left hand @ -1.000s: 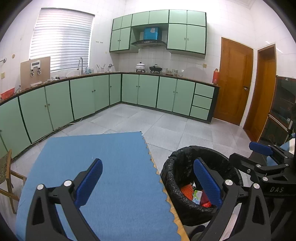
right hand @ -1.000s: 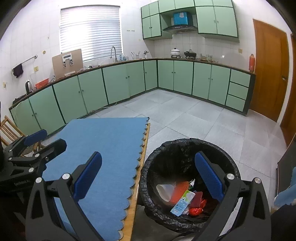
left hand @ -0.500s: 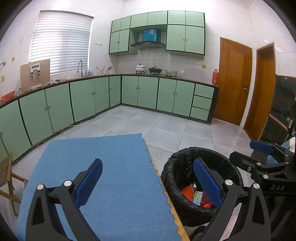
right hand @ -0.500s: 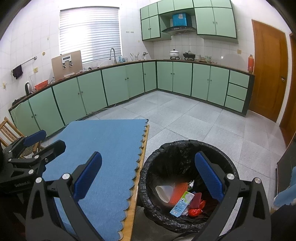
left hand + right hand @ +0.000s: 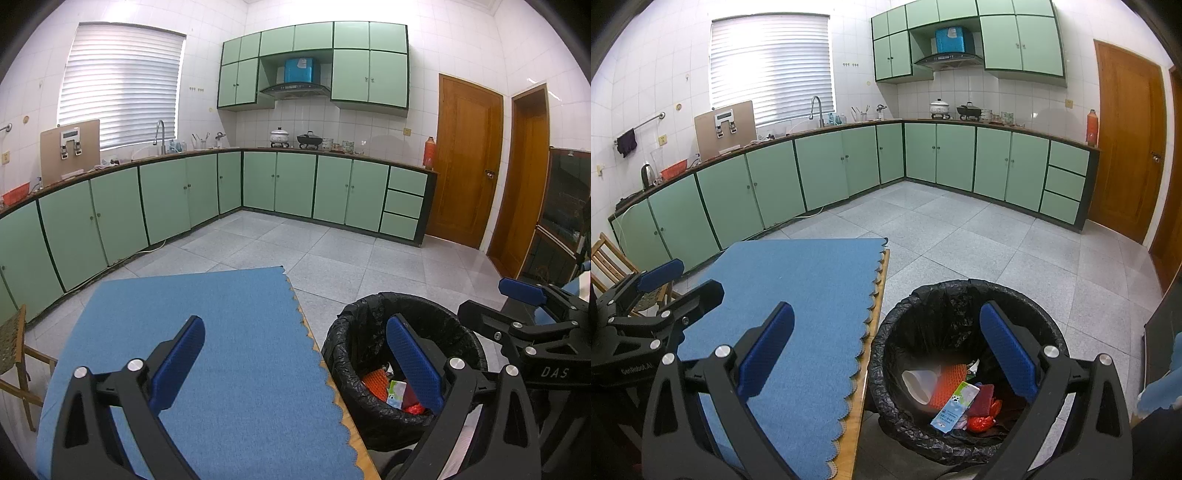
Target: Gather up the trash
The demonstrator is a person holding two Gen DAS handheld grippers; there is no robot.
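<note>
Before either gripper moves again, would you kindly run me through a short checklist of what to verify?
1. Left gripper empty and open: ok.
2. Right gripper empty and open: ok.
3. Blue mat free of trash: ok for the part in view; near edge cannot tell.
4. Trash bin upright beside the table, liner in place: ok.
5. Collected trash inside the bin, including the carton: ok.
6. Trash left on the floor: none in view; behind the camera cannot tell.

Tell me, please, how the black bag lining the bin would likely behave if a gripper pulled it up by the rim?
The black bag looks thin and crinkled, so probably floppy, bunching rather than holding shape. Its glossy film may slip. The small carton and wrappers suggest a light load.
</note>
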